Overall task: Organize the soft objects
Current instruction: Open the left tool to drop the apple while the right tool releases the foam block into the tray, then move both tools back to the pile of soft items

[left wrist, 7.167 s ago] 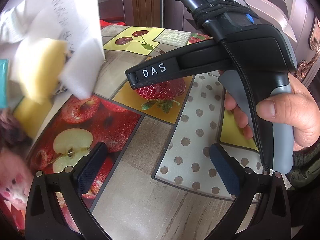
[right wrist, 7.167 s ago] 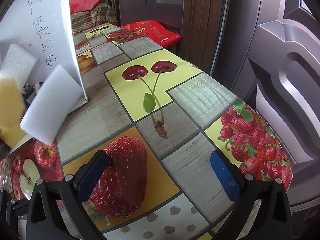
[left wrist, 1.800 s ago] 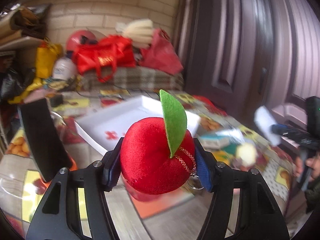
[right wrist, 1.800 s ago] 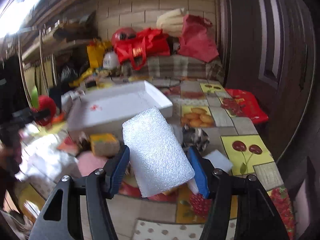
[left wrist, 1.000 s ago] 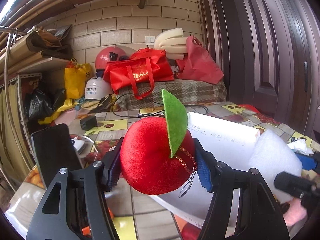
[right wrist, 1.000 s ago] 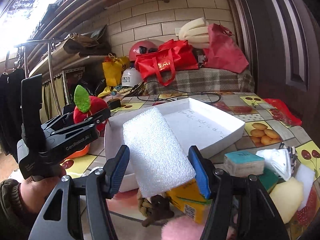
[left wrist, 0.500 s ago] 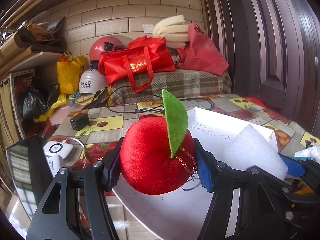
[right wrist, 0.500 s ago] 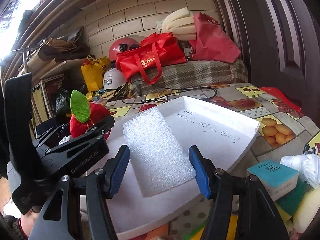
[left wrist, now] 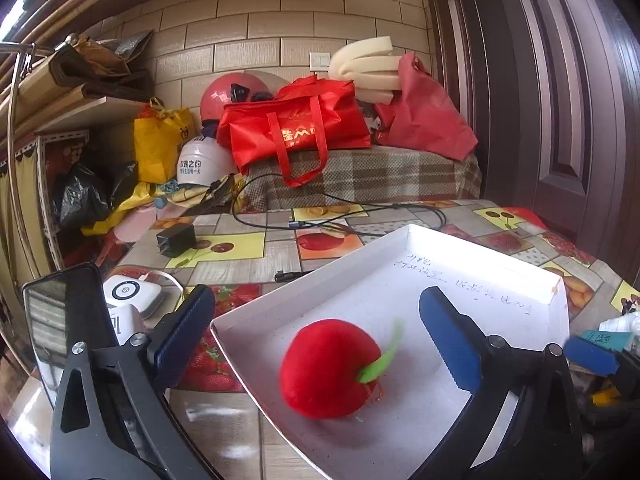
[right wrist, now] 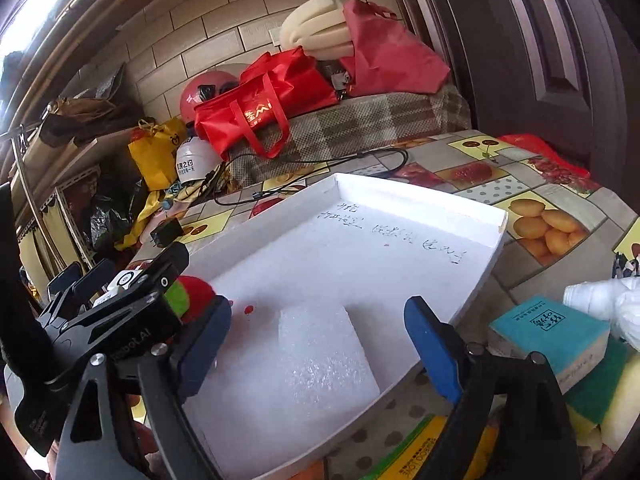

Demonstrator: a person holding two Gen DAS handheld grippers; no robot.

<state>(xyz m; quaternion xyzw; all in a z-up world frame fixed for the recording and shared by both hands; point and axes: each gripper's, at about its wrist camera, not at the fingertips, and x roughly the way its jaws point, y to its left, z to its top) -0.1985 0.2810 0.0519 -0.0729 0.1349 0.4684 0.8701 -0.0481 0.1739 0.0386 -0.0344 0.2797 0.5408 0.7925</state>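
Observation:
A red plush apple (left wrist: pixel 330 368) with a green leaf lies in the white shallow box (left wrist: pixel 480 280), between and below the fingers of my left gripper (left wrist: pixel 316 336), which is open and empty. A white foam block (right wrist: pixel 326 356) lies on the floor of the same box (right wrist: pixel 400 248), between the fingers of my right gripper (right wrist: pixel 316 344), also open and empty. In the right wrist view the left gripper's body (right wrist: pixel 120 320) stands at the box's left edge and partly hides the apple (right wrist: pixel 196 296).
A teal-topped sponge block (right wrist: pixel 552 332), yellow and green sponges (right wrist: pixel 600 404) and a white crumpled item (right wrist: pixel 608 300) lie right of the box. A phone on a stand (left wrist: pixel 60 328), a white device (left wrist: pixel 132 294), a charger and cable (left wrist: pixel 176 240) lie to the left and behind it.
Both grippers have opened. The apple has dropped from the left gripper into the box, and the foam block has dropped from the right gripper onto the box floor.

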